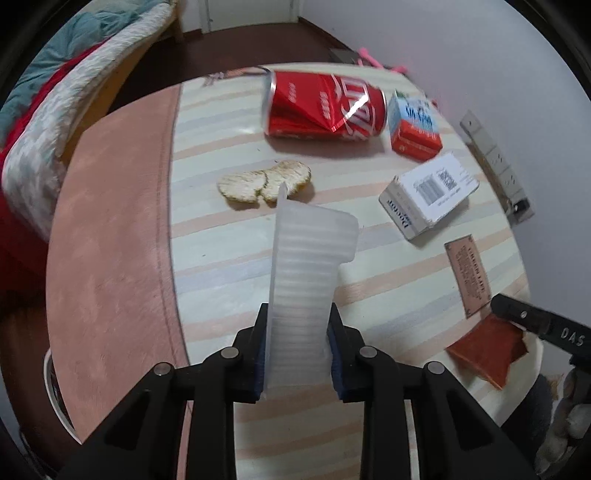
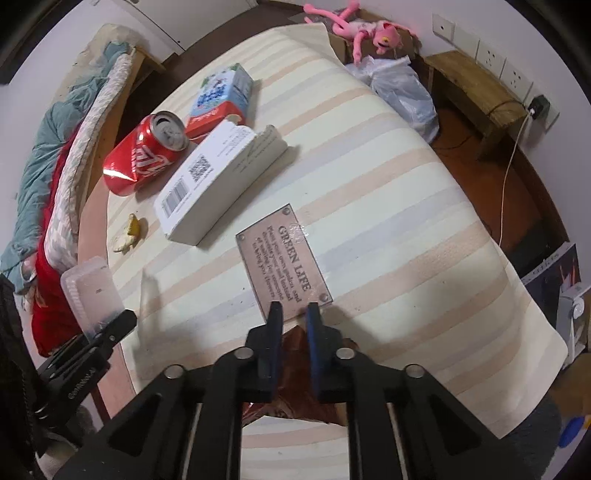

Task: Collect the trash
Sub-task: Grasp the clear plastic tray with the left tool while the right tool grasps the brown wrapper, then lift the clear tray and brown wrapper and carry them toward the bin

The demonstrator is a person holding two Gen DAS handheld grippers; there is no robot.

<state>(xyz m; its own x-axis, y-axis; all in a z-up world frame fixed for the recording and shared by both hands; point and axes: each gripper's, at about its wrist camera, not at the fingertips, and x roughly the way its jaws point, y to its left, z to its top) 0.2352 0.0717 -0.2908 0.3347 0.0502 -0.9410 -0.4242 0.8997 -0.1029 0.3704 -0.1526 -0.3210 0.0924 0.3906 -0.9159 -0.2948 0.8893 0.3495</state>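
Two tongs are at work over the striped bench (image 2: 388, 206). The left tongs (image 1: 298, 354) pinch a translucent ribbed plastic tray (image 1: 310, 273) between blue pads, the tray standing up toward the middle of the left wrist frame; in the right wrist view the same tray (image 2: 90, 291) shows at lower left, clear of the bench top. The right tongs (image 2: 293, 321) sit low at the near bench edge with their fingers close together over a reddish wrapper (image 2: 295, 373); whether they actually grip it I cannot tell. In the left view that wrapper (image 1: 487, 350) lies at lower right, just under the right tongs' black tip.

Just beyond the right tongs a brown plaque (image 2: 284, 262) lies flat on the bench. Farther up and left is a white box (image 2: 218, 181) with a barcode, lying flat. Left of it is a peel (image 2: 129, 232), which in the left view sits just above the tray's top. A dented red can (image 2: 147, 155) lies on its side touching the box's upper left corner, and a blue and red carton (image 2: 221, 99) lies behind both.

At the left of both frames is a bed with a red and teal blanket (image 2: 48, 184). At the top right of the right view are a pink plush (image 2: 369, 29), a plastic bag (image 2: 402, 88) and a wooden stool (image 2: 469, 88).
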